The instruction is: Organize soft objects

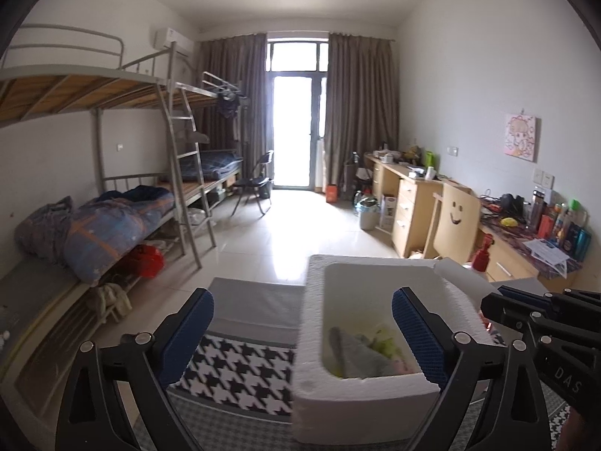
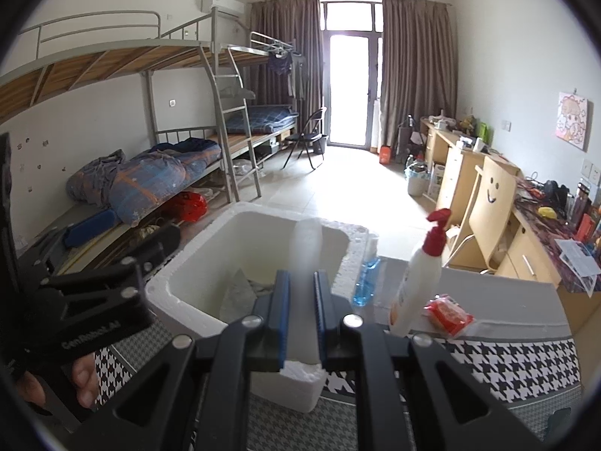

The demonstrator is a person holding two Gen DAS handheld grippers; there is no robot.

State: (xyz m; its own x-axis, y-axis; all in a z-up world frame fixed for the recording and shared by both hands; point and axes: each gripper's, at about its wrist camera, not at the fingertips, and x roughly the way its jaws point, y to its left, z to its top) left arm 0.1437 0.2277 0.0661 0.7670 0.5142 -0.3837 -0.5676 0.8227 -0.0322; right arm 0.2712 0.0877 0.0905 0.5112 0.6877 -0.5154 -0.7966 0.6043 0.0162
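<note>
Over the houndstooth cloth [image 1: 240, 368], the left gripper [image 1: 302, 332] hung with its jaws spread wide and empty. At its 1 o'clock sat the foam box [image 1: 360, 387], soft cloths [image 1: 360, 349] inside. The right gripper [image 2: 301, 302] was clenched on a blurred white object [image 2: 307, 248] above that box.

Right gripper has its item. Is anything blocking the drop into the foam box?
Nothing visible does. The pale, blurred item in the right gripper is already over the open foam box, which holds only cloths at the bottom. The left gripper is open at the box's left edge, and the pump bottle stands outside it.
</note>
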